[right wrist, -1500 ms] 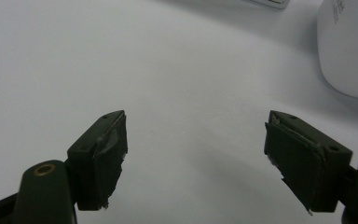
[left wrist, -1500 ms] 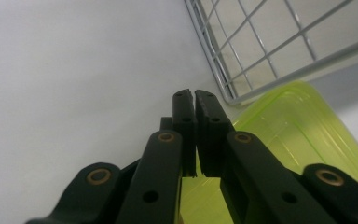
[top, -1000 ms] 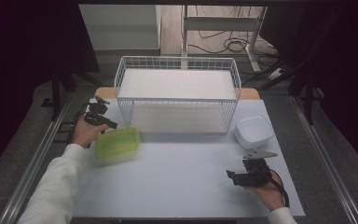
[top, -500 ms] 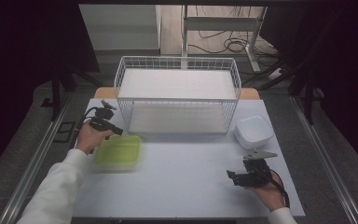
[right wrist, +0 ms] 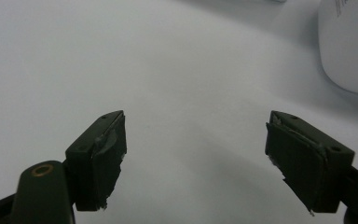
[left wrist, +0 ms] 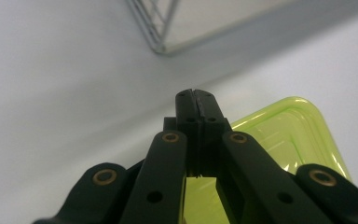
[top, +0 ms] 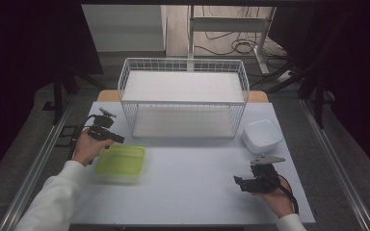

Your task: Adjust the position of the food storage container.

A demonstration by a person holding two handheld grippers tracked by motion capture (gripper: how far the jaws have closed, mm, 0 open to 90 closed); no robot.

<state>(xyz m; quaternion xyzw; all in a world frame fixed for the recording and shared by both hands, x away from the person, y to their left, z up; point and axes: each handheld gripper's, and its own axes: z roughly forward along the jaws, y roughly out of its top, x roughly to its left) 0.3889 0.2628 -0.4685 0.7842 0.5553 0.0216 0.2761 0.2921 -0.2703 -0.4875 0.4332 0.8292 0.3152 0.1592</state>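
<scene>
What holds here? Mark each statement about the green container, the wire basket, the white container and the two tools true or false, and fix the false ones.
1. The left tool has its jaws shut with nothing between them. True.
2. The green container sits inside the wire basket. False: it lies on the table, in front of the basket's left end.
3. The right tool stands open over bare table. True.
4. The white container is clamped in the right tool. False: it rests on the table beside the basket's right end, apart from that tool.
</scene>
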